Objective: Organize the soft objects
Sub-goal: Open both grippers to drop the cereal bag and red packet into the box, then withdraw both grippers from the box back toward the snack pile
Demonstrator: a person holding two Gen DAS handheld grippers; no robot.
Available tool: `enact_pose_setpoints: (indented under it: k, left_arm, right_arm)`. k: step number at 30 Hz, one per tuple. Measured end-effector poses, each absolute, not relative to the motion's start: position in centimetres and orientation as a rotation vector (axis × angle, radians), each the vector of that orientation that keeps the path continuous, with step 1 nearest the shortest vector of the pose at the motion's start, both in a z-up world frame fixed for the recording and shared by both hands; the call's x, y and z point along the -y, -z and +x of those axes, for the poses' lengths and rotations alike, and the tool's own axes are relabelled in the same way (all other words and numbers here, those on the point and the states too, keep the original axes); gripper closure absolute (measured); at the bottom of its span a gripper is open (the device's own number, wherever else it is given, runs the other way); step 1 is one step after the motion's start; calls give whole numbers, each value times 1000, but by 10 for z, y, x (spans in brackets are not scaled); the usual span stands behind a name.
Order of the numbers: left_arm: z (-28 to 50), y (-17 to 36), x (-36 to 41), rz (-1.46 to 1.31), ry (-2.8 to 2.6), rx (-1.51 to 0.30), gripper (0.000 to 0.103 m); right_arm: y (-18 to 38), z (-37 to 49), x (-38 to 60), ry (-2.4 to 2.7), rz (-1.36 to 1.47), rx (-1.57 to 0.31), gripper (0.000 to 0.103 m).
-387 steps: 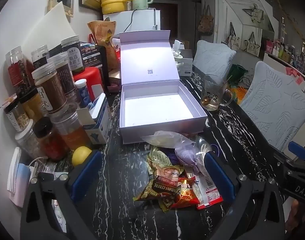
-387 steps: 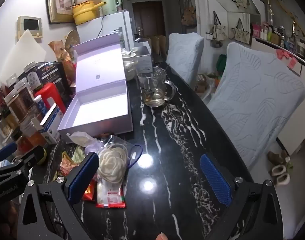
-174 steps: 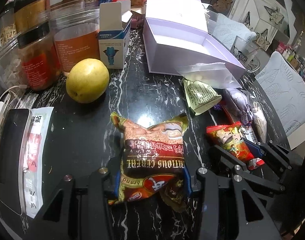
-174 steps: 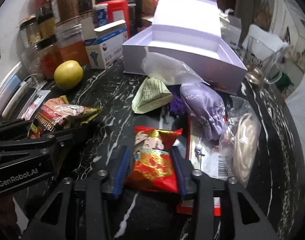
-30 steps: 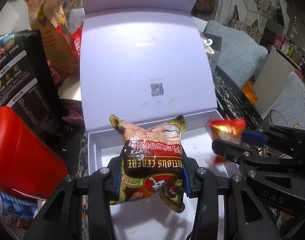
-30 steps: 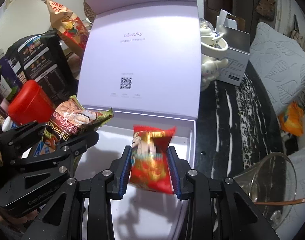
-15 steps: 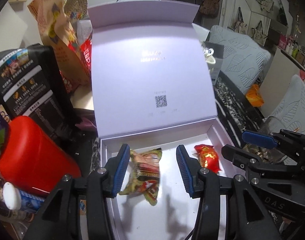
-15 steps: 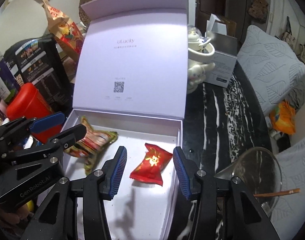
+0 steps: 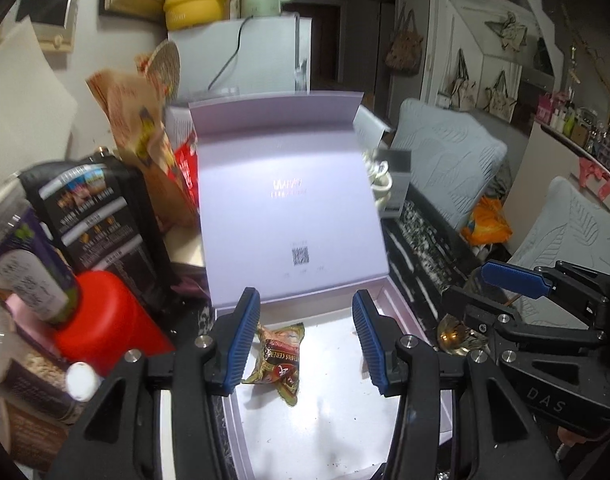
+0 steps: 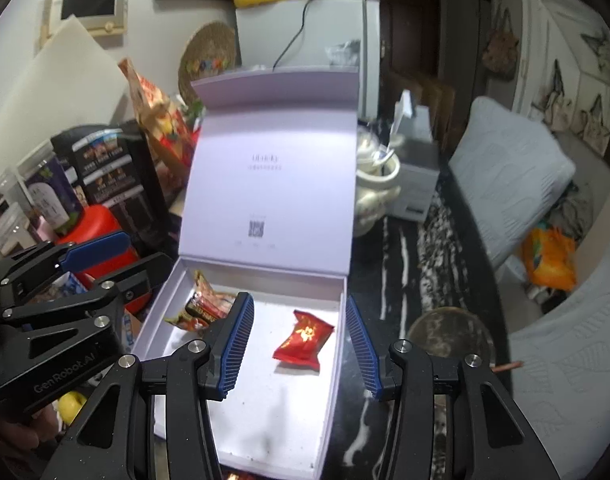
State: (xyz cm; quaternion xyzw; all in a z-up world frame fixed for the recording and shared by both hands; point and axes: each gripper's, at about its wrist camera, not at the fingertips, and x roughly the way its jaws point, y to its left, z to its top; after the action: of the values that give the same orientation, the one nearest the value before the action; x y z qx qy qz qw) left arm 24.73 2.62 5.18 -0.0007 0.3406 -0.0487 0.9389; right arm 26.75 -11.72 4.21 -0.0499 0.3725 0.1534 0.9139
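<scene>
An open lilac box (image 9: pixel 401 312) (image 10: pixel 341 280) stands on the black marble table with its lid upright. The brown cereal packet (image 9: pixel 279 354) (image 10: pixel 203 306) lies in the box's far left corner. The red snack packet (image 10: pixel 303 340) lies in the box's middle right; in the left wrist view it is hidden behind a finger. My left gripper (image 9: pixel 307 342) is open and empty above the box, over the cereal packet. My right gripper (image 10: pixel 301 346) is open and empty above the red packet. Each gripper also shows at the edge of the other's view.
A red canister (image 9: pixel 105 320), jars and dark snack boxes (image 9: pixel 93 216) crowd the table left of the box. A glass mug (image 10: pixel 449 340) stands right of the box, a white teapot (image 10: pixel 375 184) and grey box behind it. Cushioned chairs (image 10: pixel 505 168) line the right side.
Both grippers have drawn back and up from the box since half a second ago. The two packets, dropped a moment before, lie still in the box.
</scene>
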Motion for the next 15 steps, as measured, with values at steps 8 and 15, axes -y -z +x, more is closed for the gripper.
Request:
enact_pose_setpoints:
  k: [8, 15]
  left_arm:
    - [211, -83, -22, 8, 103, -615, 55]
    - [181, -106, -20, 4, 111, -557, 55]
  right_arm:
    - [-76, 227, 125, -293, -116, -653, 48]
    - [-105, 184, 128, -289, -138, -544, 38]
